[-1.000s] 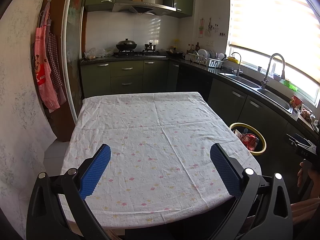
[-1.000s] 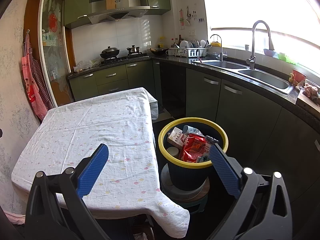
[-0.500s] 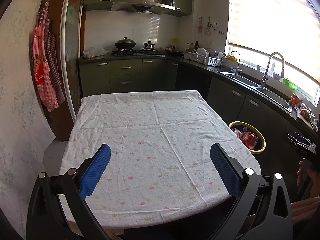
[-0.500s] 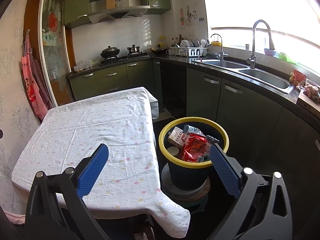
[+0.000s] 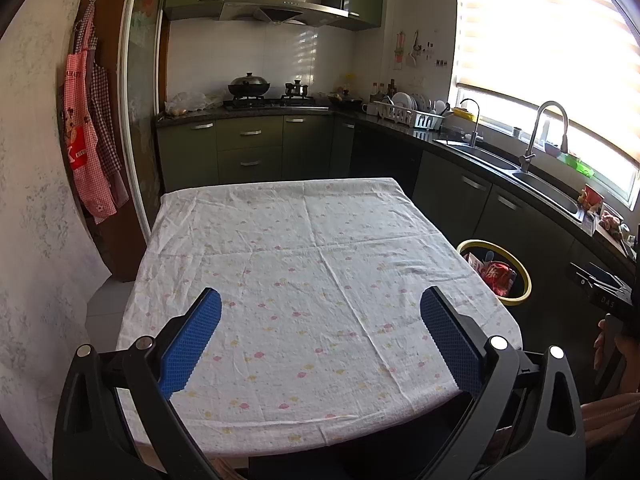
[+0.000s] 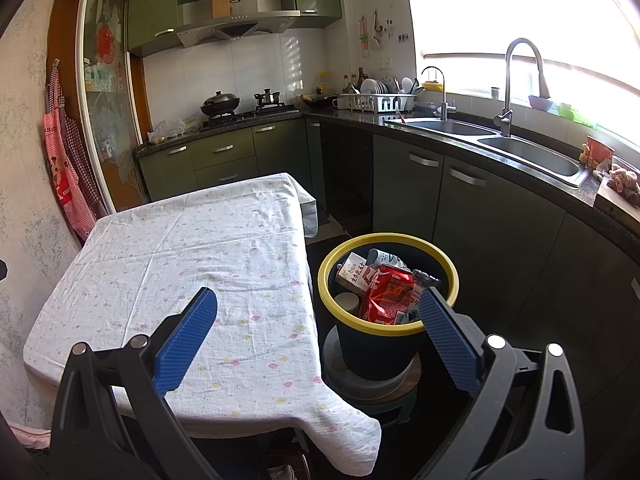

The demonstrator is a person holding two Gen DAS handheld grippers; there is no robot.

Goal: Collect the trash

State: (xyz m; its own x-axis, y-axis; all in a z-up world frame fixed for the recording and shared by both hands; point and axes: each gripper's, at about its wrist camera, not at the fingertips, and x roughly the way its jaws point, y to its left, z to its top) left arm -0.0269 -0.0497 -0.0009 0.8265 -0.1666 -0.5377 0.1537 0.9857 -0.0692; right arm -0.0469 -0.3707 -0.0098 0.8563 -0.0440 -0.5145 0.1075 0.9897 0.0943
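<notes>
Yellow-rimmed dark bin [image 6: 440, 350] heaped with crumpled wrappers [image 6: 386, 294]; both tongs wide open, empty.

One table [image 5: 312, 264], one trash bin [image 6: 448, 276], two taps [image 6: 516, 80], two aprons [image 5: 86, 136].

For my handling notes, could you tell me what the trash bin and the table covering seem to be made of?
Trash bin: probably moulded plastic, judging by its dark ribbed wall and smooth yellow rim. Table covering: thin woven cloth, matte white with small pastel prints; it shows creases and fold lines and drapes limply at the corners.
</notes>
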